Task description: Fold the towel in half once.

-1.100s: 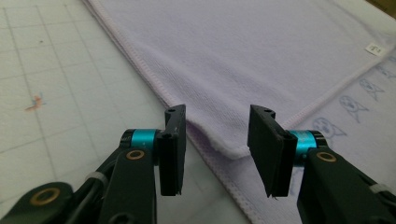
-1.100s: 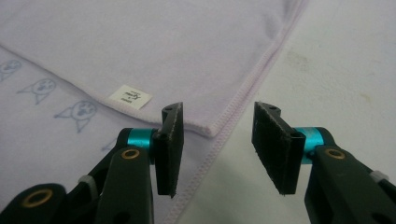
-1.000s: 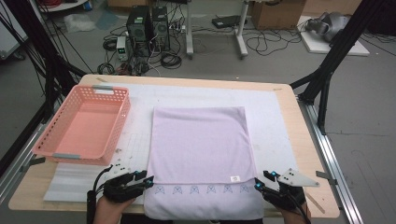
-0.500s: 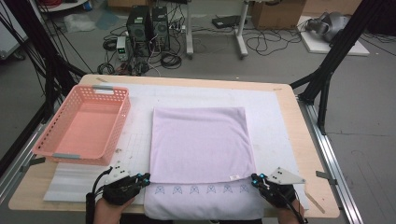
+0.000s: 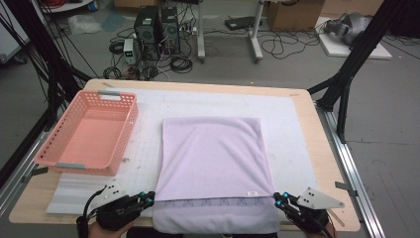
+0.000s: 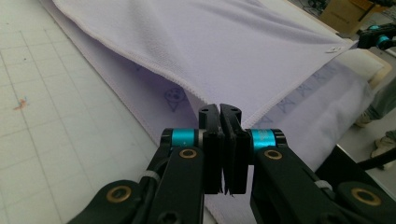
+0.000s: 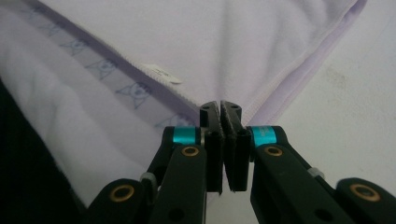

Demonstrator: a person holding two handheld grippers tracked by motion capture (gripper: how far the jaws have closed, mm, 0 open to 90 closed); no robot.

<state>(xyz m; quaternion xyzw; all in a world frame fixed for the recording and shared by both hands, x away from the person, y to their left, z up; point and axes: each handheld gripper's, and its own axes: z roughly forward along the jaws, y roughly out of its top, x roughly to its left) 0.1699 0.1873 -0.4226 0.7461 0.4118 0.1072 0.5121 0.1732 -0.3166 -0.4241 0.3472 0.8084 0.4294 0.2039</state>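
A lavender towel (image 5: 213, 158) lies folded on the white mat, its patterned lower layer hanging over the table's near edge. My left gripper (image 5: 148, 198) is at the upper layer's near left corner. In the left gripper view its jaws (image 6: 220, 109) are shut on that hemmed corner of the towel (image 6: 210, 42). My right gripper (image 5: 278, 199) is at the near right corner, beside a small white label (image 5: 251, 193). In the right gripper view its jaws (image 7: 220, 106) are shut where the two hems of the towel (image 7: 261, 42) meet.
An empty pink basket (image 5: 54, 158) stands at the left of the table. A white gridded mat (image 5: 292, 124) covers most of the wooden top. Black frame legs rise at both sides, and cables and computer boxes lie on the floor beyond the far edge.
Both grippers stood open beside the towel's near corners a second ago. They have since closed on the upper layer's corners and shifted slightly inward.
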